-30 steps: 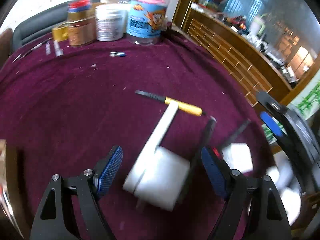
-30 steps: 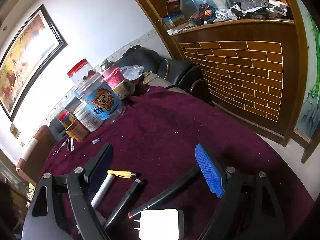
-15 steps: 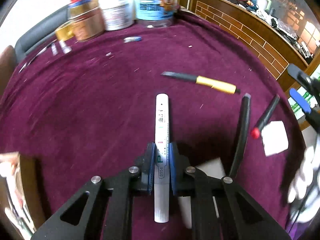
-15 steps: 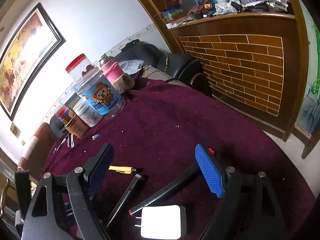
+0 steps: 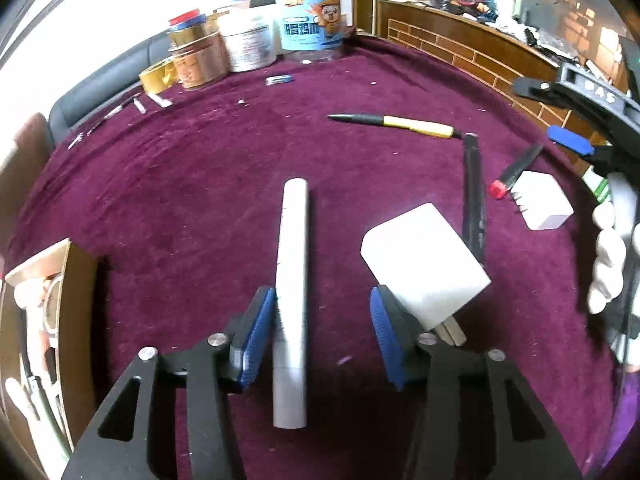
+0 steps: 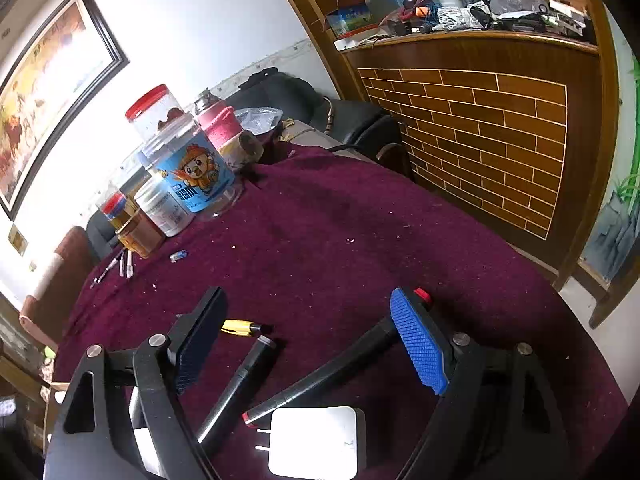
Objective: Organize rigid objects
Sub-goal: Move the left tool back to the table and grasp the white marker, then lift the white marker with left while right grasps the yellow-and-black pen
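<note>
A white marker lies on the maroon tablecloth between the jaws of my left gripper. The jaws are opening: the marker rests against the left pad and the right pad stands clear of it. A white charger cube sits just outside the right finger. Further right lie a black pen, a black marker with a red end, a second white charger and a yellow-and-black pen. My right gripper hangs open above that charger and the black pen, holding nothing.
Several jars and a roll of gold tape stand at the table's far edge, with small metal tools beside them. A cardboard box sits at the left edge. A white-gloved hand holds the right gripper.
A second ago the left jaws were wide above the charger and marker. Half a second ago they were shut on the white marker; now they have spread and the marker lies loose. The right gripper stayed put.
</note>
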`<action>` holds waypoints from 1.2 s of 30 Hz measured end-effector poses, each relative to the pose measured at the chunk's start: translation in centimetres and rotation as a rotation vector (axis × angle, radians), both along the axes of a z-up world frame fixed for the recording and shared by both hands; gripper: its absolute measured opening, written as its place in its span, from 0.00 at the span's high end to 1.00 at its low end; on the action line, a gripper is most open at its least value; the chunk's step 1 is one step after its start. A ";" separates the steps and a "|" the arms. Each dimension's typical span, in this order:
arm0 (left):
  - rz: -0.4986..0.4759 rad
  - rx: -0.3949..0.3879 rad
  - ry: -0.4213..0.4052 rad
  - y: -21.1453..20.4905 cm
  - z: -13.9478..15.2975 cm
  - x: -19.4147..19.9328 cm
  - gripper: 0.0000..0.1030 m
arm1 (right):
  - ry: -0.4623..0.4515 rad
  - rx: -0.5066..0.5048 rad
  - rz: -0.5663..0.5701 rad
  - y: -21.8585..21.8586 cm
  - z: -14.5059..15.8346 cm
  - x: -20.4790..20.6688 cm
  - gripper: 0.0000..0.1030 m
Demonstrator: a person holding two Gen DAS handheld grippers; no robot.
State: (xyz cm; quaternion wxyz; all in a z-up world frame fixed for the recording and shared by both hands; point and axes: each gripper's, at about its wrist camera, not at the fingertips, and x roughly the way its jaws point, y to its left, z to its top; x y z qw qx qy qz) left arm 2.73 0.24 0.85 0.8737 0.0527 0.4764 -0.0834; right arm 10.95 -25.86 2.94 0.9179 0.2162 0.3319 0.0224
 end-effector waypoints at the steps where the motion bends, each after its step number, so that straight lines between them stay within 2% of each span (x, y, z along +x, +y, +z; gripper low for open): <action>1: 0.005 -0.023 0.003 0.3 0.2 0.0 0.84 | -0.001 -0.002 0.002 0.1 0.0 0.0 0.18; 2: 0.007 -0.032 0.011 0.6 0.3 0.0 0.89 | -0.002 -0.006 0.005 0.1 0.0 0.1 0.18; 4: 0.020 -0.071 0.021 1.4 0.6 -0.1 0.90 | 0.001 -0.012 0.009 0.3 -0.1 0.1 0.18; 10: 0.036 -0.135 -0.029 3.3 2.4 -3.1 0.89 | 0.002 -0.013 0.019 0.5 -0.1 0.2 0.18; 17: 0.039 -0.150 -0.083 4.3 3.9 -6.7 0.89 | 0.016 -0.031 0.016 0.7 -0.4 0.4 0.18; 19: 0.035 -0.138 -0.068 4.5 3.3 -7.3 0.89 | 0.021 -0.031 0.015 0.6 -0.5 0.3 0.18; 22: 0.045 -0.133 0.004 4.7 1.4 -7.1 0.89 | 0.025 -0.035 0.012 0.6 -0.6 0.3 0.18; 25: 0.055 -0.158 0.045 4.6 0.2 -6.7 0.89 | 0.029 -0.051 0.011 0.7 -0.7 0.3 0.18; 27: 0.040 -0.137 0.027 3.9 0.1 -6.2 0.83 | 0.032 -0.065 0.014 0.9 -0.8 0.4 0.18; 29: 0.019 -0.110 0.000 3.0 0.0 -5.7 0.72 | 0.034 -0.081 0.018 1.2 -0.8 0.4 0.18; 30: 0.014 -0.085 -0.018 2.4 -0.1 -5.6 0.72 | 0.033 -0.089 0.017 1.3 -0.8 0.4 0.18; 31: 0.008 -0.058 -0.027 2.0 -0.2 -5.7 0.72 | 0.032 -0.095 0.016 1.3 -0.8 0.4 0.18; 32: 0.004 -0.060 -0.029 1.9 0.0 -5.7 0.88 | 0.030 -0.099 0.014 1.3 -0.8 0.4 0.18; 34: 0.000 -0.129 -0.011 2.8 0.4 -6.1 0.89 | 0.026 -0.097 0.013 1.2 -0.8 0.3 0.18; 36: 0.017 -0.157 -0.036 3.9 1.3 -6.9 0.89 | 0.023 -0.096 0.015 1.2 -0.9 0.3 0.18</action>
